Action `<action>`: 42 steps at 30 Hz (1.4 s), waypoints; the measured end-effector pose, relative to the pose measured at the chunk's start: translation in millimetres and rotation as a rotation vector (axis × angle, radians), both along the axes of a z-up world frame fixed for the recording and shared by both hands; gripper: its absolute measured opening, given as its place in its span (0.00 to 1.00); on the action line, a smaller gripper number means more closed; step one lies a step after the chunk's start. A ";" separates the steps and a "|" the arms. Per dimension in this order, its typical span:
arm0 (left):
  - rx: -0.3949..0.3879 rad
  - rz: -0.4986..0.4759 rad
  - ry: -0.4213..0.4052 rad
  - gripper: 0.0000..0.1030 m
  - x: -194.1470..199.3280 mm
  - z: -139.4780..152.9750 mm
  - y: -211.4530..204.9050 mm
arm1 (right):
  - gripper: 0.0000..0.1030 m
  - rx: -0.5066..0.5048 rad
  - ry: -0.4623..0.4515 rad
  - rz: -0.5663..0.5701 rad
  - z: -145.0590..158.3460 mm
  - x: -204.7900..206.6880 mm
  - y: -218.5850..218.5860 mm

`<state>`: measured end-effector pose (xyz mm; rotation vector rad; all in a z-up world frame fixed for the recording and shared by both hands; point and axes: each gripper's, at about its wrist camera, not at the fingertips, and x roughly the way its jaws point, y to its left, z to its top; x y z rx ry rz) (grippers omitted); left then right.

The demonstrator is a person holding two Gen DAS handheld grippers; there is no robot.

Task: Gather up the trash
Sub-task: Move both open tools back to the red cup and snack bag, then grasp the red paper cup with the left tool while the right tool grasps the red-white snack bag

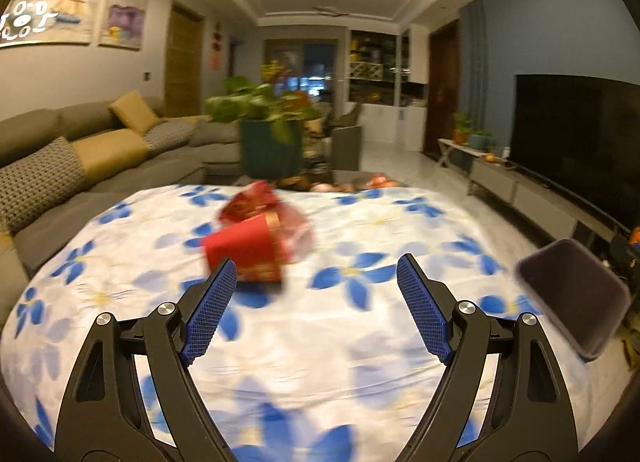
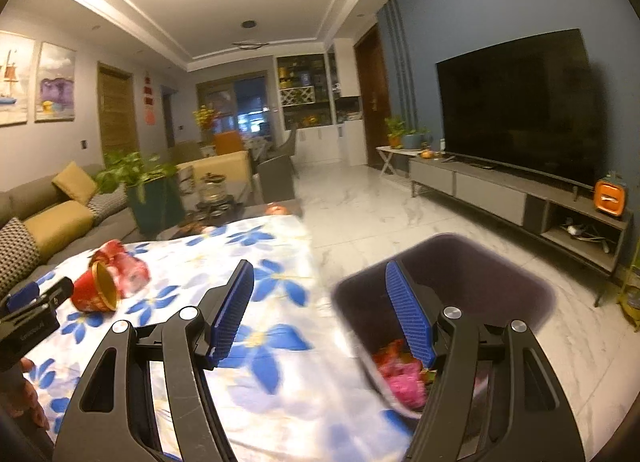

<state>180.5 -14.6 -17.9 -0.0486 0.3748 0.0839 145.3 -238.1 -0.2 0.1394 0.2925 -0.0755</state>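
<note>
A: Start with the biggest thing. What carried everything?

B: The counter (image 1: 360, 342), covered in a white cloth with blue flowers. It filled most of your left wrist view and ran up the left half of your right wrist view.

A: And the bin?

B: A dark trash bin (image 2: 500, 282) stood on the marble floor just beside the counter's right edge. In your right wrist view you looked down into it and pink and red scraps (image 2: 400, 374) lay at the bottom. In your left wrist view only its blurred rim showed at the far right.

A: What trash was on the cloth?

B: A red paper cup (image 1: 248, 252) with a gold rim lay on its side on the counter, ahead of your left tongs (image 1: 316, 278) and slightly to their left. A crumpled red and clear wrapper (image 1: 276, 218) sat right behind it, touching it. Motion blur kept me from reading any print.

A: How did your left tongs stand?

B: Spread wide, with nothing between the blue pads. The left pad's tip overlapped the cup in the picture, but I could not tell whether it touched.

A: And your right tongs (image 2: 320, 282)?

B: Also spread wide and holding nothing, with one pad over the cloth and the other over the bin's mouth.
</note>
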 end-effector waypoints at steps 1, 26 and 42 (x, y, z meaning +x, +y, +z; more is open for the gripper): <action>-0.001 0.010 0.003 0.79 -0.6 -1.5 6.7 | 0.66 0.003 0.000 0.011 -0.3 1.5 6.2; -0.006 0.076 0.169 0.79 111.4 -31.1 54.1 | 0.66 0.013 0.036 0.121 -7.0 83.3 86.6; -0.128 0.030 0.221 0.30 121.6 -41.8 76.6 | 0.66 0.000 0.076 0.201 -10.2 101.1 115.1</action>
